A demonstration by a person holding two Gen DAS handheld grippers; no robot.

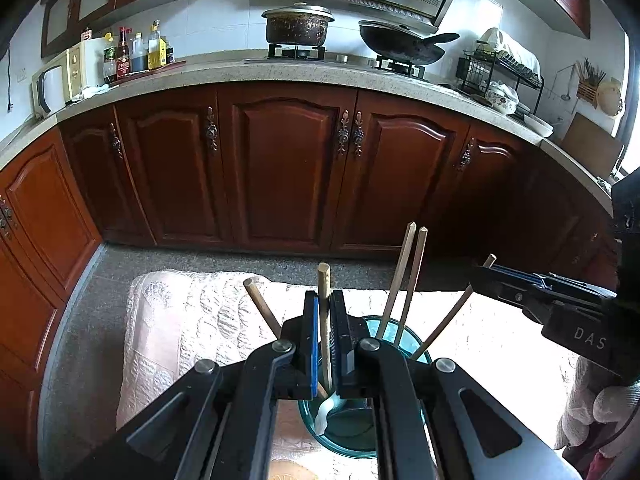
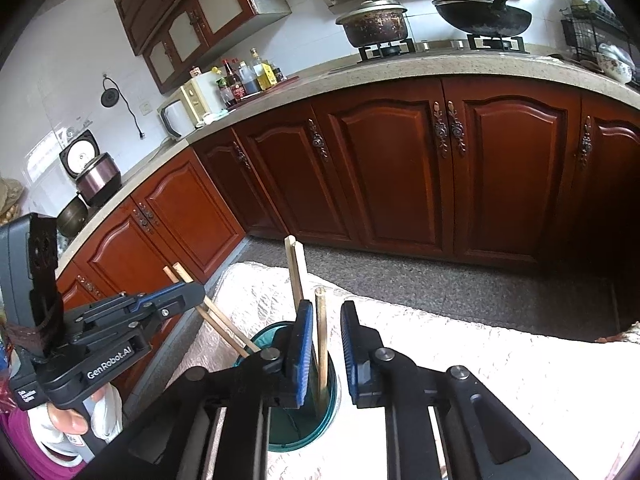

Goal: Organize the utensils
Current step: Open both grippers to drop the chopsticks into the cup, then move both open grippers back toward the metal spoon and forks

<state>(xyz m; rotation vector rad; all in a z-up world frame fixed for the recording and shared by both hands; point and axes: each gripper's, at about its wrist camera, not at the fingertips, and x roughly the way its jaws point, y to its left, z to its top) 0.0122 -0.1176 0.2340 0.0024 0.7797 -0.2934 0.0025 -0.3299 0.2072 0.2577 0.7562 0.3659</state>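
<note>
Finish the drop cleanly: with the right tool (image 2: 326, 310) standing narrowly parted around an upright chopstick (image 2: 320, 296) whose lower end already sits in the teal cup (image 2: 288, 432) on the lace-covered table (image 2: 480, 340), open wider before lifting away, so neither pad drags it back out. Hold the left tool (image 1: 325, 300) steady, pinched shut on a second chopstick (image 1: 323, 280) standing in the same cup, and release only once its tip rests at the bottom. Avoid knocking the other sticks there.

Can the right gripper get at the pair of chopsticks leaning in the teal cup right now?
Probably yes: the right gripper stands open over the teal cup, and the pair stands just beyond it, with nothing between.
</note>
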